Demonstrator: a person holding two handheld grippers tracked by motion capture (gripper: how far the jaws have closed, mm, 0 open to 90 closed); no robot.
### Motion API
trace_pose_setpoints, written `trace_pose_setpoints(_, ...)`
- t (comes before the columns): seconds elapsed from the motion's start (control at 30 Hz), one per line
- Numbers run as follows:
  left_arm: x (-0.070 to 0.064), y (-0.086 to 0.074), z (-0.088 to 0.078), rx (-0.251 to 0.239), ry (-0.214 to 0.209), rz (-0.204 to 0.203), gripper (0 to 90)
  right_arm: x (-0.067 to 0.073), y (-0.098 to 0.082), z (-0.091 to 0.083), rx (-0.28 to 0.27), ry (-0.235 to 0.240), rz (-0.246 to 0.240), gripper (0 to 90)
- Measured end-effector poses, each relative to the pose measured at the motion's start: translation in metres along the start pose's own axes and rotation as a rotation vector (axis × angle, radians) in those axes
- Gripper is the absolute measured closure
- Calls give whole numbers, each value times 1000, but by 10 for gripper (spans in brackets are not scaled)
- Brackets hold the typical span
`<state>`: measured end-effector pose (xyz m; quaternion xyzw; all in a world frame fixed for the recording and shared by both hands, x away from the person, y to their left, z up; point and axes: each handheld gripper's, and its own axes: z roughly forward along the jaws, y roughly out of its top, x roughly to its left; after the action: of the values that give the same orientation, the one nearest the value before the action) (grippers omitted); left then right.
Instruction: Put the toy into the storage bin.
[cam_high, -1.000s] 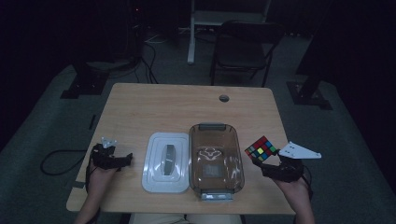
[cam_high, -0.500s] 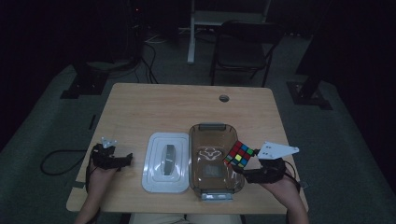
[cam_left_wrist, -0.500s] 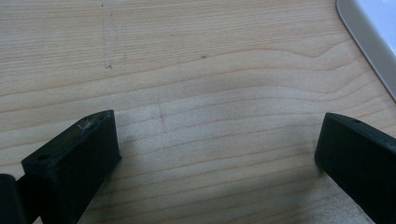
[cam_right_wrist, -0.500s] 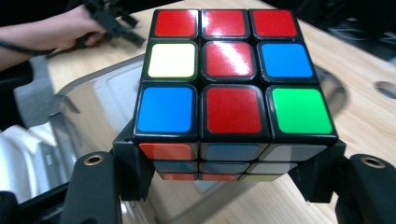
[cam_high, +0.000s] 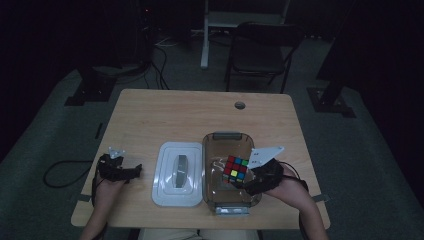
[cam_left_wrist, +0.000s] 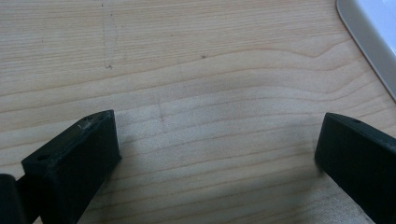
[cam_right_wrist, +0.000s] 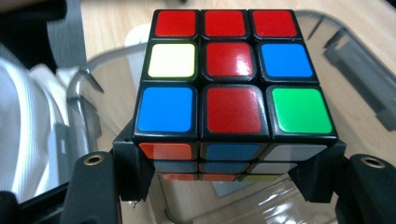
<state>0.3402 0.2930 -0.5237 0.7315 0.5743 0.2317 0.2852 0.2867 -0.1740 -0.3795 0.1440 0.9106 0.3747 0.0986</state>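
Note:
A scrambled Rubik's cube (cam_high: 235, 168) (cam_right_wrist: 232, 88) hangs over the open clear plastic box (cam_high: 218, 141), with my right gripper (cam_high: 246, 178) (cam_right_wrist: 229, 182) shut on its lower sides. The box's wall (cam_right_wrist: 81, 88) curves below and around the cube in the right gripper view. The box's white lid (cam_high: 178, 172) lies flat on the table just left of the box; its corner (cam_left_wrist: 373, 37) shows in the left gripper view. My left gripper (cam_high: 131, 171) (cam_left_wrist: 217, 154) rests open on bare wood at the table's front left, nothing between its jaws.
The wooden table (cam_high: 190, 117) has a cable hole (cam_high: 240, 105) at the back right. A dark chair (cam_high: 262, 47) and stands sit on the floor beyond. A cable (cam_high: 65, 170) trails off the table's left side.
My right gripper has carried the cube leftward from beside the box's right edge to over the box's inside. The left gripper has stayed put.

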Motion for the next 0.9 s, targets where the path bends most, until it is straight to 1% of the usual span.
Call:
trace_pose_setpoints(0.1,0,0,0,0,0,0,5,-4,7,9,78,28,-36,337)
trace_pose_setpoints(0.23,0,0,0,0,0,1,5,-8,16,21,166,71,-67,337)
trace_pose_setpoints(0.37,0,0,0,0,-1,1,5,-7,22,31,245,114,-116,337)
trace_pose_setpoints(0.47,0,0,0,0,-2,2,5,-4,25,37,310,136,-137,337)
trace_pose_setpoints(0.53,0,0,0,0,-2,2,5,-2,26,41,358,137,-161,337)
trace_pose_setpoints(0.77,0,0,0,0,-2,2,5,1,30,59,521,129,-192,337)
trace_pose_setpoints(0.9,0,0,0,0,-2,2,5,2,32,72,571,141,-208,337)
